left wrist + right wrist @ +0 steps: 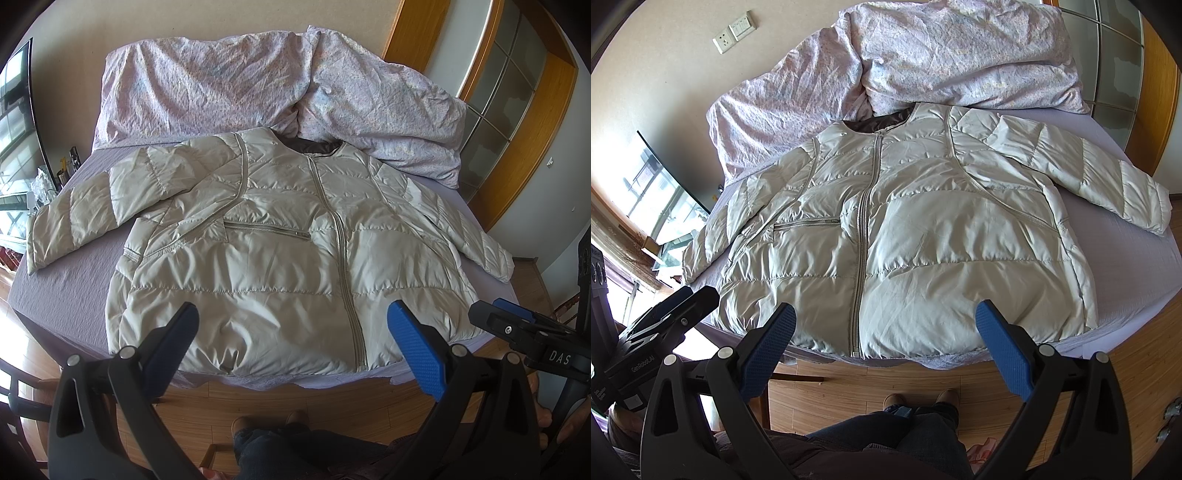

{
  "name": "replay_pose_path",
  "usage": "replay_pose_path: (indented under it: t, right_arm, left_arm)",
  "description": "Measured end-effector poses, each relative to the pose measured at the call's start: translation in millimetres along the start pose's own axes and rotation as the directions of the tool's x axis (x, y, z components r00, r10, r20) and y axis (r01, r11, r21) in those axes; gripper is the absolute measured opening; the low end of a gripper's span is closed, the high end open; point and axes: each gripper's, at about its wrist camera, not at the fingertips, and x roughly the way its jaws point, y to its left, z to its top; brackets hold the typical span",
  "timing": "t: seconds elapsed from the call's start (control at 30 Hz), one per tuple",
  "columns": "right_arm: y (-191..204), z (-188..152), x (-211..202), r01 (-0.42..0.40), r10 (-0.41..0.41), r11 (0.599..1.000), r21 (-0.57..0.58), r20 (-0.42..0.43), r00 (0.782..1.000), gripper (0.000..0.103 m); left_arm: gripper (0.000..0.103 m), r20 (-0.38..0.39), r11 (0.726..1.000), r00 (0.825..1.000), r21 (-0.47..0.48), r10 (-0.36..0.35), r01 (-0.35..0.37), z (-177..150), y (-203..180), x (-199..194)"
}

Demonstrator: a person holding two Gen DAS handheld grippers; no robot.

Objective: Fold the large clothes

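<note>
A pale beige quilted puffer jacket (266, 243) lies flat, front up and zipped, on a lavender bed (74, 288); it also shows in the right wrist view (923, 229). Both sleeves are spread out to the sides. My left gripper (293, 332) is open and empty, held above the jacket's hem near the bed's front edge. My right gripper (884, 328) is open and empty too, above the hem right of the zipper. The right gripper also shows at the right edge of the left wrist view (517, 325).
A crumpled floral duvet (258, 85) is piled at the head of the bed, touching the jacket's collar. A wooden floor (295, 402) and the person's legs are below the grippers. A wooden-framed glass door (509, 122) is to the right, a window (657, 206) to the left.
</note>
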Motion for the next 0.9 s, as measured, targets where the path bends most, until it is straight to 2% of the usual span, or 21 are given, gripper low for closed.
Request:
replay_pose_path:
  t: [0.9]
  right_arm:
    - [-2.7,3.0,1.9,-0.002,0.002,1.0,0.002,-0.003,1.0,0.1]
  left_arm:
    - [0.101,-0.003,1.0,1.0,-0.002,0.001,-0.001,0.0,0.1,0.2]
